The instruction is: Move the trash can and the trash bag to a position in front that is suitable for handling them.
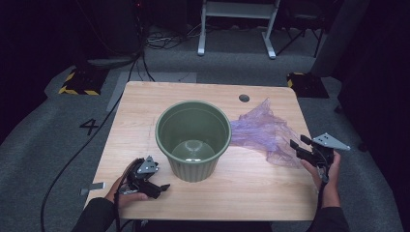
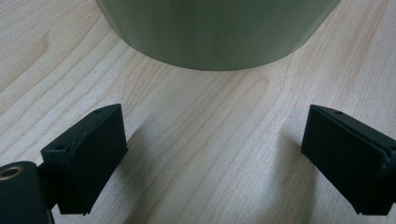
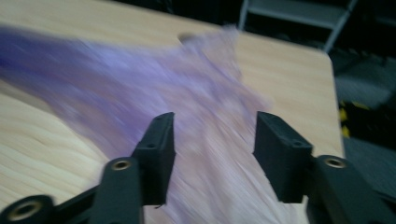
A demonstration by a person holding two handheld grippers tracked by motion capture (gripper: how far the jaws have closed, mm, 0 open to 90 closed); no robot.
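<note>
Two items on the light wood-grain bench (image 1: 145, 116): a round ribbed olive-green plastic bin (image 1: 193, 140) at bench centre, and a thin crumpled translucent purple plastic bag (image 1: 263, 133) spread flat from the bin's right side toward the right edge.

Step judged: bag laid out beside the bin, prob. to be fitted as a liner; grip on the bag seems let go, re-grab pending.

- Right gripper (image 1: 300, 145): near the right edge, just past the bag's near-right corner. Jaws parted, nothing pinched; in the right gripper view (image 3: 212, 140) the purple film is seen blurred beyond and below the jaws, and contact w/ the pads can't be told.
- Left gripper (image 1: 162, 186): resting low near the front edge, front-left of the bin. Jaws wide apart in the left gripper view (image 2: 212, 154), bare wood between them, bin wall (image 2: 215, 32) just ahead, not touched.

Next move, est.: a bag edge to be pinched w/ the right gripper, 2nd edge taken by the left, mouth opened and drawn over the rim.

Materials: bag is limp, wrinkly, semi-clear film, likely to slip and cling. Bin is rigid, tapered, w/ vertical ribs outside, smooth glossy floor, rolled rim; empty inside. Bench top is matt laminate w/ a cable hole (image 1: 244, 98) near the back-right corner.
</note>
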